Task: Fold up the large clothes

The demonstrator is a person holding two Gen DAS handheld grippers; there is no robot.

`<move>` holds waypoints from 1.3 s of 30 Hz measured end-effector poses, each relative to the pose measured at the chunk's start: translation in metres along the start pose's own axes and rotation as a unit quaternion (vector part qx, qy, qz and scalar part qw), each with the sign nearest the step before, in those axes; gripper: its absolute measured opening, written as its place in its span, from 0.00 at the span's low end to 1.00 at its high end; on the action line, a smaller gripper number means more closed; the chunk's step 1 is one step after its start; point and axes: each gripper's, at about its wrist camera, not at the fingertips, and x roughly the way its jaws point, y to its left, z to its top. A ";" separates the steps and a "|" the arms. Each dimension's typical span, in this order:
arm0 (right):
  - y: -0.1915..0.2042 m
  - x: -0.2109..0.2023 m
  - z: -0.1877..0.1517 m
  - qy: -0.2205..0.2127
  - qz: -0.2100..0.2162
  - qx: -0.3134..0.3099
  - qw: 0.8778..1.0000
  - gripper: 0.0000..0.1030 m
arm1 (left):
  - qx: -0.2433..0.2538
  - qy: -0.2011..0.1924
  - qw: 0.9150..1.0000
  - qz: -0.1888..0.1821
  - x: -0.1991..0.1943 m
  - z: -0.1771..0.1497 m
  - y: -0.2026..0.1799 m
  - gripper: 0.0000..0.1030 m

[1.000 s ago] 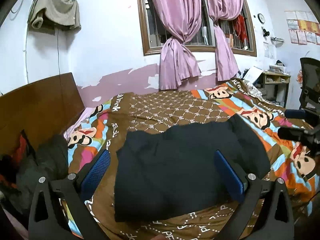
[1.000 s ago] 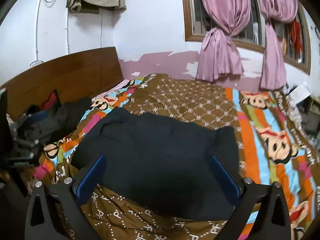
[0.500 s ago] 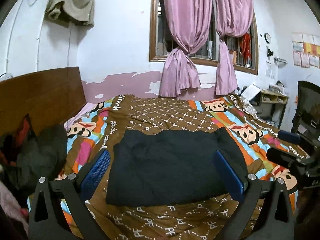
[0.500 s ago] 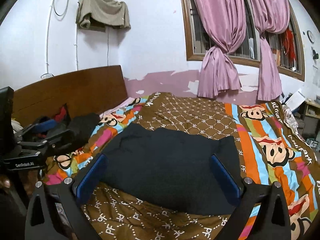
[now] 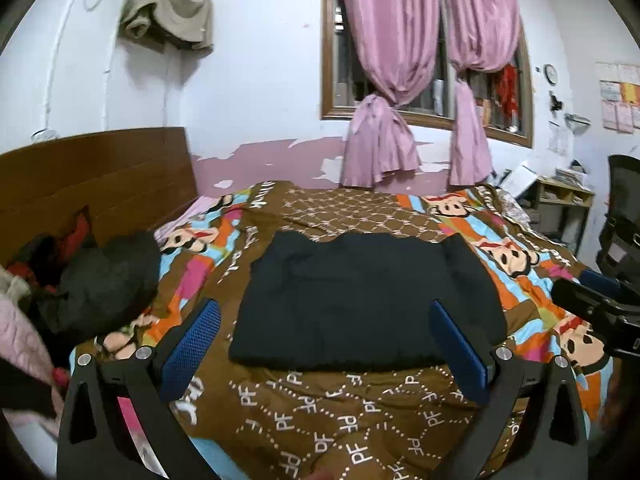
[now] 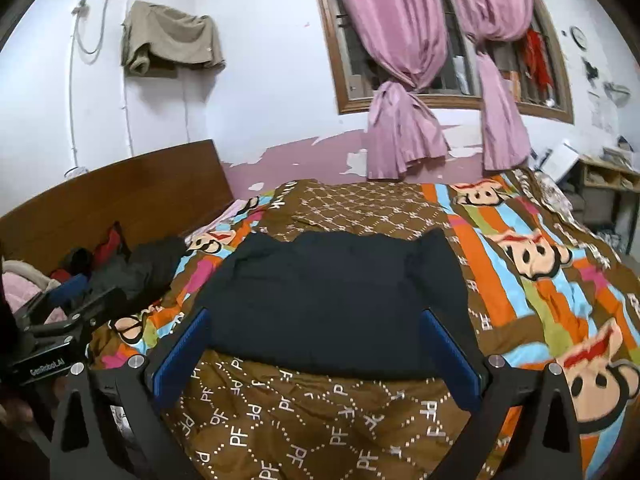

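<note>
Lying folded on the bedspread, the dark garment sits beyond both empty, spread-wide hand-held grippers.

Both my claws pull back and up from the bed: the folded black garment now sits farther from my left claw and my right claw, with more brown bedspread showing before it and more wall above.
</note>
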 end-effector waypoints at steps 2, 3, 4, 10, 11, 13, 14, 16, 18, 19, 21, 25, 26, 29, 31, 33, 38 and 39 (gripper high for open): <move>0.000 -0.003 -0.010 -0.003 -0.002 0.001 1.000 1.00 | -0.015 0.003 1.000 0.009 -0.002 -0.011 0.003 0.99; 0.000 -0.005 -0.014 -0.005 -0.004 -0.005 1.000 1.00 | -0.019 0.008 1.000 0.013 -0.002 -0.019 0.003 0.99; 0.001 -0.006 -0.017 -0.007 -0.008 -0.011 1.000 1.00 | -0.020 0.015 1.000 0.019 -0.001 -0.025 0.005 0.99; -0.002 -0.003 -0.042 -0.006 -0.016 -0.030 0.999 1.00 | -0.034 0.044 0.998 0.040 0.007 -0.054 0.011 0.99; -0.003 0.000 -0.048 -0.001 -0.015 -0.028 1.000 1.00 | -0.034 0.047 0.997 0.043 0.009 -0.057 0.012 0.99; -0.005 0.006 -0.058 0.011 -0.011 -0.026 1.000 1.00 | -0.032 0.048 0.997 0.048 0.009 -0.062 0.013 0.99; -0.005 0.008 -0.063 0.016 -0.009 -0.032 0.999 1.00 | -0.031 0.047 0.997 0.049 0.010 -0.065 0.013 0.99; -0.005 0.013 -0.071 0.025 -0.007 -0.040 0.999 1.00 | -0.021 0.044 0.997 0.054 0.010 -0.068 0.009 0.99; -0.007 0.015 -0.076 0.028 -0.002 -0.036 0.999 1.00 | -0.012 0.042 0.998 0.054 0.010 -0.071 0.005 0.99; -0.008 0.015 -0.077 0.028 0.002 -0.031 0.999 1.00 | -0.006 0.041 0.998 0.053 0.009 -0.072 0.004 0.99; -0.009 0.016 -0.079 0.030 0.006 -0.021 0.999 1.00 | 0.002 0.043 0.997 0.057 0.011 -0.074 0.003 0.99; -0.008 0.018 -0.079 0.035 0.008 -0.017 0.999 1.00 | -0.018 0.049 0.997 0.059 0.014 -0.077 0.010 0.99; -0.008 0.018 -0.079 0.035 0.009 -0.017 0.999 1.00 | -0.023 0.052 0.997 0.058 0.015 -0.078 0.012 0.99; -0.007 0.017 -0.079 0.033 0.012 -0.016 0.999 1.00 | -0.023 0.058 0.996 0.059 0.017 -0.079 0.013 0.99; -0.007 0.017 -0.079 0.032 0.012 -0.016 0.999 1.00 | -0.020 0.057 0.996 0.060 0.017 -0.079 0.012 0.99; -0.008 0.018 -0.078 0.032 0.015 -0.014 0.999 1.00 | -0.015 0.055 0.996 0.062 0.017 -0.079 0.012 0.99; -0.007 0.019 -0.079 0.034 0.017 -0.013 0.999 1.00 | -0.011 0.061 0.996 0.063 0.019 -0.083 0.010 0.99; -0.008 0.019 -0.079 0.034 0.017 -0.012 0.999 1.00 | -0.010 0.062 0.996 0.063 0.019 -0.084 0.009 0.99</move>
